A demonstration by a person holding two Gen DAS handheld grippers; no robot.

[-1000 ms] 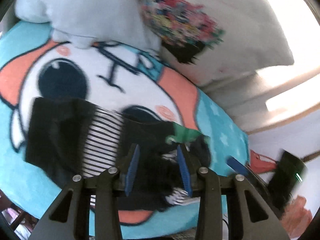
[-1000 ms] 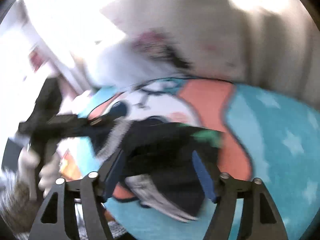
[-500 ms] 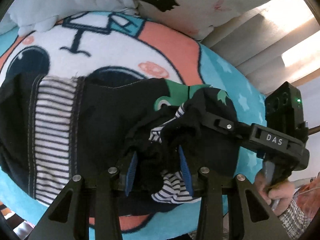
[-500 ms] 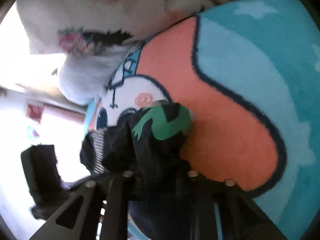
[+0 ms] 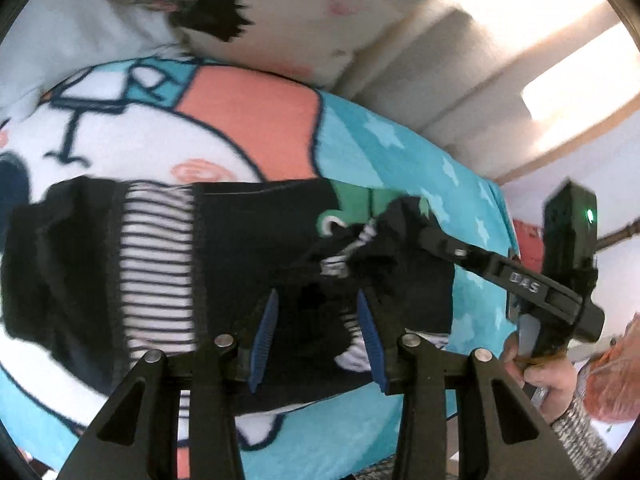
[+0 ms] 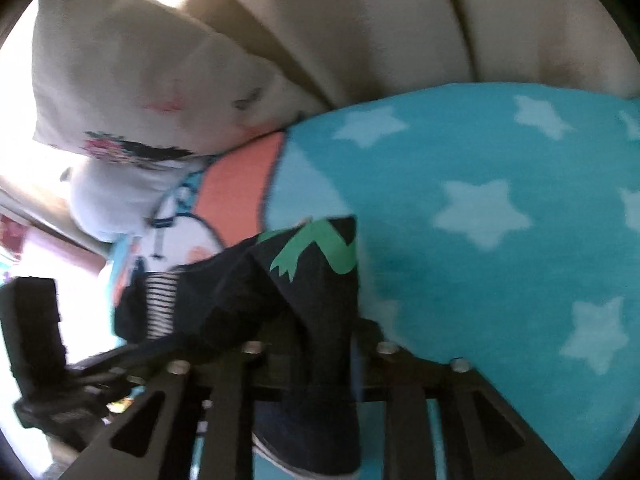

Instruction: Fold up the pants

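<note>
Here we see the dark pants [image 5: 248, 248], with their striped panel and green print, spread across the middle of the left wrist frame on a turquoise star blanket [image 5: 392, 148]. Our left gripper [image 5: 316, 320], at bottom centre, has its jaws narrowed on a bunched fold of the cloth. The right gripper [image 6: 316, 340], seen in its own view at lower centre, has cloth running between its jaws, which are opening. A pale pillow [image 6: 132, 80] sits upper left.

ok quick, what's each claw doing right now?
Left claw: closed on the pants.
Right claw: opening, pants fabric between its fingers.
</note>
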